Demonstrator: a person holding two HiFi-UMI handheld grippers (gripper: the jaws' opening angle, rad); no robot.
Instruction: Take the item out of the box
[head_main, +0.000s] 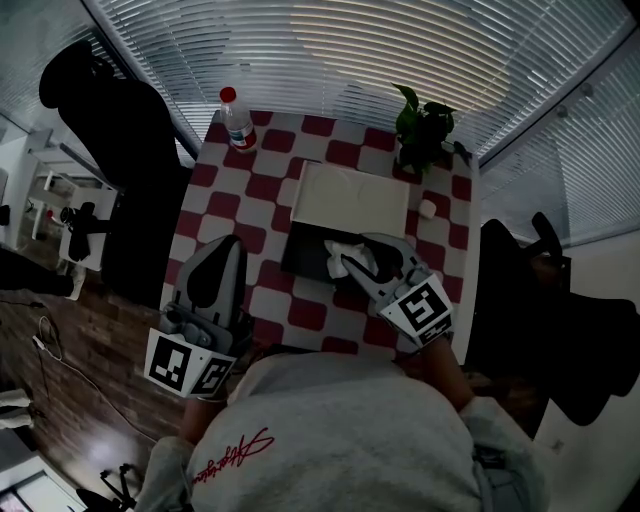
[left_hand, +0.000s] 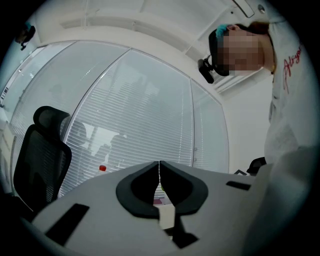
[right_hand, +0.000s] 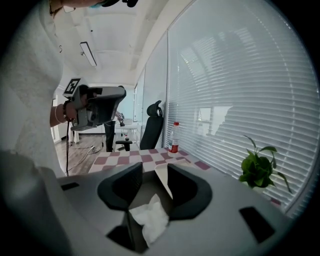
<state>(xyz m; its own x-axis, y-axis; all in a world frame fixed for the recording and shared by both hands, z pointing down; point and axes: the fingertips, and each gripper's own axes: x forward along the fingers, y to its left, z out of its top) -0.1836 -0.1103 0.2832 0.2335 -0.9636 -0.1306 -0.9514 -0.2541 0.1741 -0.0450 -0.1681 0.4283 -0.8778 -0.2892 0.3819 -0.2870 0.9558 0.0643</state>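
The right gripper (head_main: 352, 262) is closed down on a crumpled white wad (right_hand: 149, 220). In the right gripper view the wad is pinched low between the two pads, and a loose fold of it spills out below them. No clear long axis can be made out in the wad, as it is bunched rather than stretched. Directly beneath the jaws lies the dark open interior of the box (head_main: 296, 258). Whether the wad is fully clear of the box or touches its contents cannot be told. Ahead of the jaws the white lid (head_main: 350, 200) is laid back on the checkered table (head_main: 262, 188). Farther ahead and to the gripper's left a red-capped bottle (head_main: 238, 120) is seen, and to its right a small potted plant (head_main: 425, 130).

The left gripper (left_hand: 160, 172) is held well off to the left of the right one, past the box's near-left side. Its jaws are brought together with nothing between them.

The item is judged to be already secured by the right gripper, which is also the nearer to the box. What remains is judged to be a lift straight up and away from the box opening below, with the lid ahead to be avoided.
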